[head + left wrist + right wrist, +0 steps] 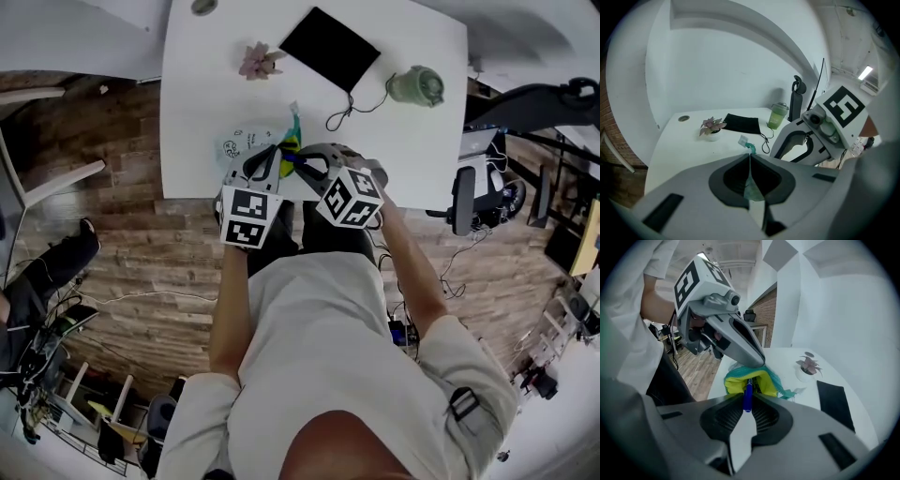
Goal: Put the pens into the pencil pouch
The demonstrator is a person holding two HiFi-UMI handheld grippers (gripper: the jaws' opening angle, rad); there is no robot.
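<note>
The right gripper [749, 393] is clamped on a blue pen [748, 399]. In the right gripper view the pen's long axis runs from six to twelve o'clock, in line with the jaws. Its forward end is aimed at the yellow lining of the pencil pouch [740, 379], which lies directly at twelve o'clock, just beyond the jaw tips. Whether the tip has already crossed the mouth cannot be told.

The pouch is held above the near edge of the white table [412, 141]. It is pinched by the left gripper [750, 158], whose jaws are closed on a fold of teal fabric. In the right gripper view that gripper comes down from eleven o'clock onto the pouch's upper lip.

In the head view the two grippers converge, the left pointing toward one o'clock and the right toward ten o'clock, both tilted downward with the forearms drawn close to the body. The pen-bearing right hand is judged to be the one to advance, straight along the pen's axis, with the left serving as a brace.
</note>
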